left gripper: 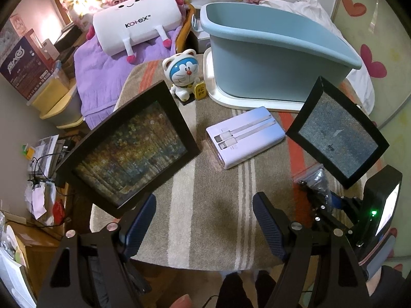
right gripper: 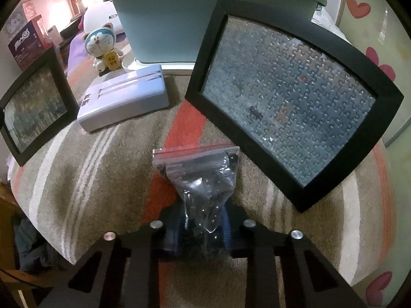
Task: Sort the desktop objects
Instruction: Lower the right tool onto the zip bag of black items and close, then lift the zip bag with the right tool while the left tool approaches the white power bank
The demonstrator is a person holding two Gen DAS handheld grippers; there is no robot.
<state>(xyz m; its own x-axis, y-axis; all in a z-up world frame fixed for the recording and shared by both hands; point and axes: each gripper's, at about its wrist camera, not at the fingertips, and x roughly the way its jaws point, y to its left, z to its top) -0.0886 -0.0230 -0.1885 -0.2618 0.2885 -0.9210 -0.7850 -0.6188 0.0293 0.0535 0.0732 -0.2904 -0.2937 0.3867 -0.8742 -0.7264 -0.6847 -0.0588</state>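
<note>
My right gripper (right gripper: 201, 227) is shut on a clear zip bag of dark parts (right gripper: 203, 177), also seen in the left wrist view (left gripper: 314, 179). My left gripper (left gripper: 204, 220) is open and empty above the striped cloth. A white power bank (left gripper: 245, 137) lies mid-table, also in the right wrist view (right gripper: 123, 97). A black framed puzzle with autumn colours (left gripper: 128, 148) lies left; a black framed grey-blue puzzle (right gripper: 290, 100) lies right, beside the bag. A Doraemon figure (left gripper: 186, 75) stands in front of the blue tub (left gripper: 272, 61).
The tub stands on a white tray (left gripper: 221, 97) at the table's back. A white Kotex pillow (left gripper: 136, 23) lies on a purple blanket (left gripper: 100, 77) behind. Boxes and clutter fill the floor at left. The table's front edge is near my grippers.
</note>
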